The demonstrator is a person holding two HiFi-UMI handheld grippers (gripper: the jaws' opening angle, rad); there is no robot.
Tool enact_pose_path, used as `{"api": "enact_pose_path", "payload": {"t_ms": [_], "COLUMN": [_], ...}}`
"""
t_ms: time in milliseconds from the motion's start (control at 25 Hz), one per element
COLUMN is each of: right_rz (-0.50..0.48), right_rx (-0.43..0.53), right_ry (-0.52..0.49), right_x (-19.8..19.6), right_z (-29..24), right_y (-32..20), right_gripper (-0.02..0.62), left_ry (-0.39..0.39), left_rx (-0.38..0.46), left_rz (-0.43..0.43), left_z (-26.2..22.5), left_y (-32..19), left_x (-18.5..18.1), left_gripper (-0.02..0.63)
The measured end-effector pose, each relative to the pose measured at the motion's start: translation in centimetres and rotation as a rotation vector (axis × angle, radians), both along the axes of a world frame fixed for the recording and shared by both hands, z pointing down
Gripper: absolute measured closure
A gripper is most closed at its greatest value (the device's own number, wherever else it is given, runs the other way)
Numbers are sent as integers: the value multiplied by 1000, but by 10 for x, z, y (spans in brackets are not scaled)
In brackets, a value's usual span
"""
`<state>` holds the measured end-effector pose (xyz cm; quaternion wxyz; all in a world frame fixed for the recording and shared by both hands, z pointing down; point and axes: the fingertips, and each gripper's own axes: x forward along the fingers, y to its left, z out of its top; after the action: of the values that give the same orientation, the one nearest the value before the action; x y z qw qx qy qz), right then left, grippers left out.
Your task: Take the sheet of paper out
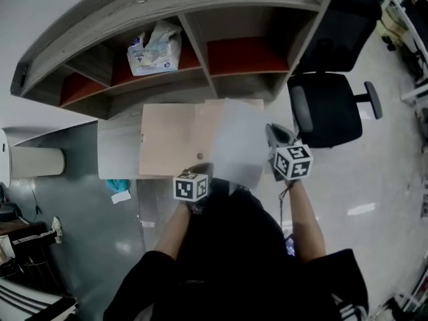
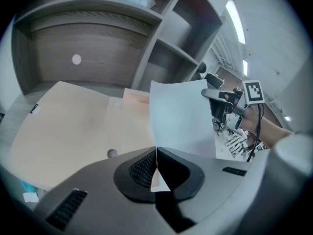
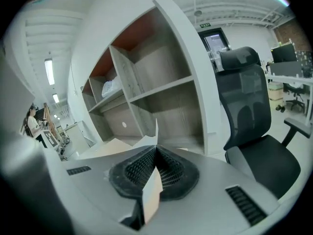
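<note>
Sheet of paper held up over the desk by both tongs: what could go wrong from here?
1. The left tongs and the right tongs each pinch only a narrow edge of the sheet, so it may slip out.
2. Pulling the tongs apart could tear it.
3. Its lower edge seems close to the open folder and might drag it.

**Pale Sheet Being Held Between Two Grippers**

A plain, whitish sheet of paper (image 1: 237, 142) is being held tilted and slightly bowed. One corner is being pinched in the closed jaws of the left gripper (image 2: 156, 153). An edge on the far side is being clamped by the right gripper (image 3: 156, 151), so the sheet is being stretched between them.
</note>
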<state>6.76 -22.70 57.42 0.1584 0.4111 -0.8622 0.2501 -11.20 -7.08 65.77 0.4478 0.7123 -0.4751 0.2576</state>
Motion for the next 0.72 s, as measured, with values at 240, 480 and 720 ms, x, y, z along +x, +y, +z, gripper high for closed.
{"api": "enact_pose_path", "payload": {"t_ms": [240, 480, 720], "right_rz": [-42, -58, -47], "right_rx": [129, 201, 225], "right_ry": [56, 90, 99], "right_x": [-5, -8, -6], "right_z": [-35, -57, -67], "right_y": [24, 37, 47], "right_gripper": [578, 578, 578], "left_ry": [9, -17, -38], "left_rx": [62, 96, 118], "left_rz": [-42, -68, -66], "left_z": [-20, -33, -44], "left_y": [14, 23, 26], "left_x": [9, 9, 11], "left_gripper": [560, 560, 560]}}
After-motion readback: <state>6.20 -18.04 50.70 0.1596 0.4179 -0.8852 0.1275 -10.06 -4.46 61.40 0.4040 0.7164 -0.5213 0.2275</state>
